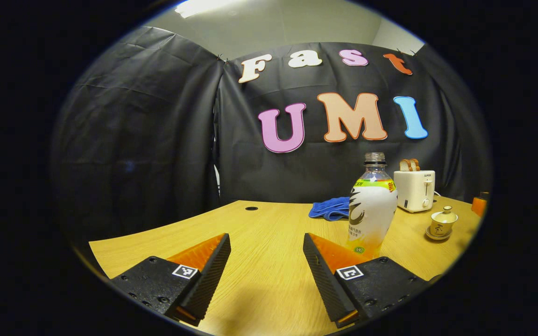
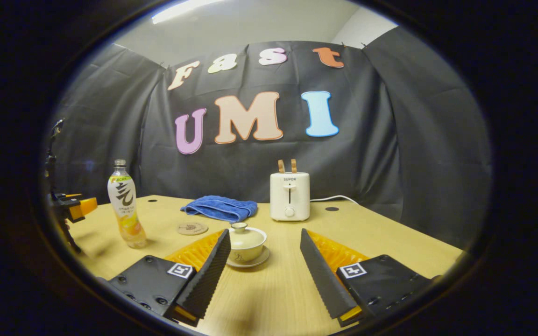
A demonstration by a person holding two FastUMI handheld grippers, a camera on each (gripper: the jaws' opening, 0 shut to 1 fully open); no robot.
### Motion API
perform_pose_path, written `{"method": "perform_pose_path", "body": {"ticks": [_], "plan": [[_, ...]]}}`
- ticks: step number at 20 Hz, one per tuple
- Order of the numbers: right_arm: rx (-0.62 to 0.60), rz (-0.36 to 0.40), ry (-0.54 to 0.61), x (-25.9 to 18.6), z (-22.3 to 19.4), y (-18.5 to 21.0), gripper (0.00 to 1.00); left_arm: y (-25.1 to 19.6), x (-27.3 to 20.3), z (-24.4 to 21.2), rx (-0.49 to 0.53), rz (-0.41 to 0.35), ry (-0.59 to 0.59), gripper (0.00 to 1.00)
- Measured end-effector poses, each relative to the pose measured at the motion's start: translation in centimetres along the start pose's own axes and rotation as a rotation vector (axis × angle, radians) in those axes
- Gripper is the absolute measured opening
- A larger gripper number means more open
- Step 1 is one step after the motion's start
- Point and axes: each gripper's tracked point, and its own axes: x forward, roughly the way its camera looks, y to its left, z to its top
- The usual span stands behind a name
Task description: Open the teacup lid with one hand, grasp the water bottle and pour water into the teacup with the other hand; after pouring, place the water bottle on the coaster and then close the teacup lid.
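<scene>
Beyond the wide-apart right claw (image 2: 264,261), the lidded teacup (image 2: 246,242) sits near; coaster (image 2: 192,228), blue towel (image 2: 220,207) and toaster (image 2: 289,196) farther. Left claw (image 1: 266,268) gapes beside the water bottle (image 1: 371,205).

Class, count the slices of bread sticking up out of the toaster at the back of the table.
2. Both slices stand side by side in the slots on top of the white toaster, right of the blue cloth. Nothing suggests more.

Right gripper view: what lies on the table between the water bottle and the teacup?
The round coaster lies between the water bottle and the lidded teacup.
</scene>
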Motion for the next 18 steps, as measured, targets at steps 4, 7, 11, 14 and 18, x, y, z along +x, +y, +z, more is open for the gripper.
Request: {"method": "perform_pose_path", "body": {"ticks": [4, 7, 11, 14, 18], "plan": [[0.0, -0.001, 0.0, -0.06, -0.04, -0.05, 0.94, 0.02, 0.0, -0.07, -0.001, 0.0, 0.0, 0.91], [0.001, -0.001, 0.0, -0.04, 0.05, -0.02, 0.94, -0.05, -0.08, -0.05, -0.002, -0.008, 0.001, 0.92], [0.001, -0.001, 0.0, -0.08, 0.0, -0.05, 0.95, -0.09, 0.01, -0.06, -0.002, -0.008, 0.001, 0.92], [0.0, -0.005, 0.0, 0.05, -0.05, -0.07, 0.98, -0.13, 0.02, -0.03, -0.001, -0.007, 0.001, 0.92], [0.001, 0.003, 0.001, 0.17, -0.04, 0.11, 0.97, -0.17, 0.01, -0.12, -0.002, -0.01, 0.001, 0.91]]}}
